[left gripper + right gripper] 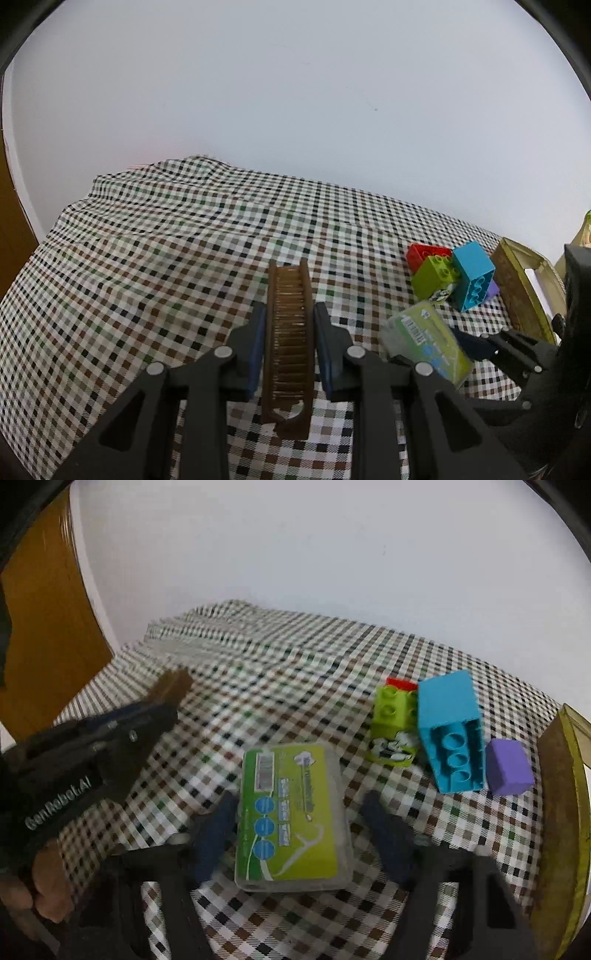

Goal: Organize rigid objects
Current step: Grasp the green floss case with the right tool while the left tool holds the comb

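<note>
A checked tablecloth (280, 686) is lying below a white wall (332, 554). Four toy bricks (448, 738) are sitting beyond one floss-pick box (293, 819), probably unclamped between the right gripper (304, 834) pads. The left gripper (290, 347) is clamping one brown comb (288, 343) left of the box.

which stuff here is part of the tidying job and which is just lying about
Job in hand:
- brown wooden comb
- clear plastic floss-pick box with green label
- red, green, blue and purple toy blocks
- wooden tray

Lying about:
- checked tablecloth

Both wrist fisheyes sit close above the checked worktop (166, 258), angled down toward the wall. Shared: floss pick box (428, 341) (293, 818), blue brick (472, 275) (450, 734), right of frame.
</note>
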The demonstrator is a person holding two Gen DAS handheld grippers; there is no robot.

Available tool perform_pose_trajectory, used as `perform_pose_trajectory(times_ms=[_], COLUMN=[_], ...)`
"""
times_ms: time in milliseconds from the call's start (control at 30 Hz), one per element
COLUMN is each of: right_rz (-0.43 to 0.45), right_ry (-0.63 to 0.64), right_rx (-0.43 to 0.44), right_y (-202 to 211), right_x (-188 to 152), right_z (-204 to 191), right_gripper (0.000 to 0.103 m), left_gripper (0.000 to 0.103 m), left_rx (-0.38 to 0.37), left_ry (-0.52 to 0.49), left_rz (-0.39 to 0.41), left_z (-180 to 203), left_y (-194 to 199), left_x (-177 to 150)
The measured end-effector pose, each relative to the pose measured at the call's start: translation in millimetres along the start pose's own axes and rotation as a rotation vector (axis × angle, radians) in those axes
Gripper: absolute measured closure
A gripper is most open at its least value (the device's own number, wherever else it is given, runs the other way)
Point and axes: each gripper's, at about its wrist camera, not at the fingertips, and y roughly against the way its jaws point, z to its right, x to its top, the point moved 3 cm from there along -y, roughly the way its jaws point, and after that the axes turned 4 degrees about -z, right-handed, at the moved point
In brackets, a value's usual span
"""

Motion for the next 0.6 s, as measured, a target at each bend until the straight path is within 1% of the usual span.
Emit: perform_pose_trajectory(times_ms=[100,167,233,300,400,500,600], right_rz=[0.002,0.019,0.073,0.150,0.230,0.298,0.377], right_ry=[-0.012,-0.030,-0.037,-0.045,-0.075,-0.088,-0.097], right_rx=[0.014,0.042,0.065,0.063,0.068,0.030,-0.016], right_y=[5,11,24,39,58,70,86], right_x=[-6,-9,-10,-13,-19,-21,-26], right_z=[1,2,3,5,12,19,24], right_gripper=[0.046,0.046,0.046,0.046,0.046,0.046,0.046], left_gripper=[0.079,0.079,0.079,0.079,0.079,0.079,0.079], left_rx=[-0.003,-0.008,-0.013,-0.010,0.005,0.023,0.051], left_ry=[-0.003,-0.003,-0.004,-0.003,-0.005,-0.017,-0.051], left_rz=[0.006,0.019,0.039,0.057,0.090,0.131,0.177], left_z=[0,1,1,3,8,16,24], left_y=[0,0,1,3,8,15,22], left_x=[0,1,2,1,1,0,-1])
